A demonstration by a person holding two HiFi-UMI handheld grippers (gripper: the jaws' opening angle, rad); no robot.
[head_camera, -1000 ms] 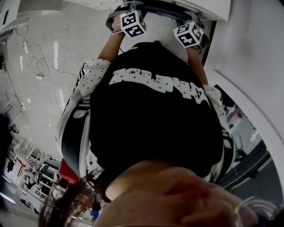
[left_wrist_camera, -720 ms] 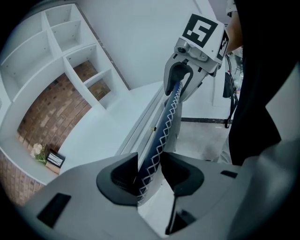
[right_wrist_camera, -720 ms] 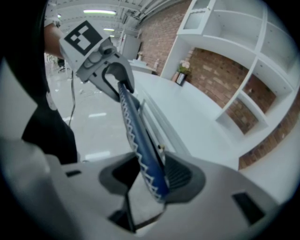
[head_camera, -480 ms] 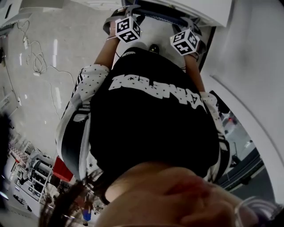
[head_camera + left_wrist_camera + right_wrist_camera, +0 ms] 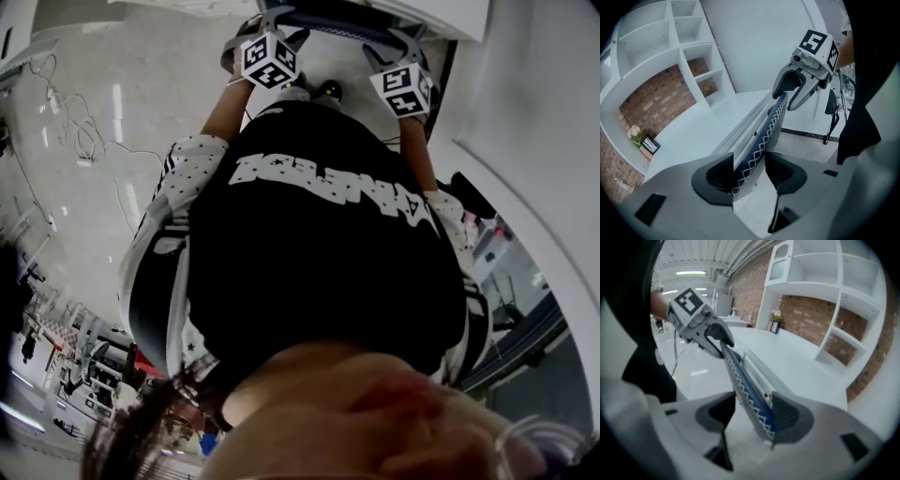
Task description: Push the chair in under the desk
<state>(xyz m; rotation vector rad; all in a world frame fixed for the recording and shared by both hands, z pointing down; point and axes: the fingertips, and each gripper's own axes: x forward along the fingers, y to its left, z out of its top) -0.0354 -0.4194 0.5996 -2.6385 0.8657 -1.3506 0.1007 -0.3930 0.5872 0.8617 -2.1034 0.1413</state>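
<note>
Both hand-held grippers, jaws just opened, straddle the chair back; white desk, brick wall beyond.

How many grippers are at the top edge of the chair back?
2. The left gripper is at one end of the chair back, on its top edge; the right gripper is at the other. Each one's jaws have just been opening, the edge between them. None seems hidden.

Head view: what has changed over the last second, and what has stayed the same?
The left gripper and the right gripper have just been opening, letting go of the blue chair back with white zigzag stitching. Its top edge still stands between each pair of open jaws. Neither gripper has travelled noticeably, and the chair back remains beside the white desk.
</note>
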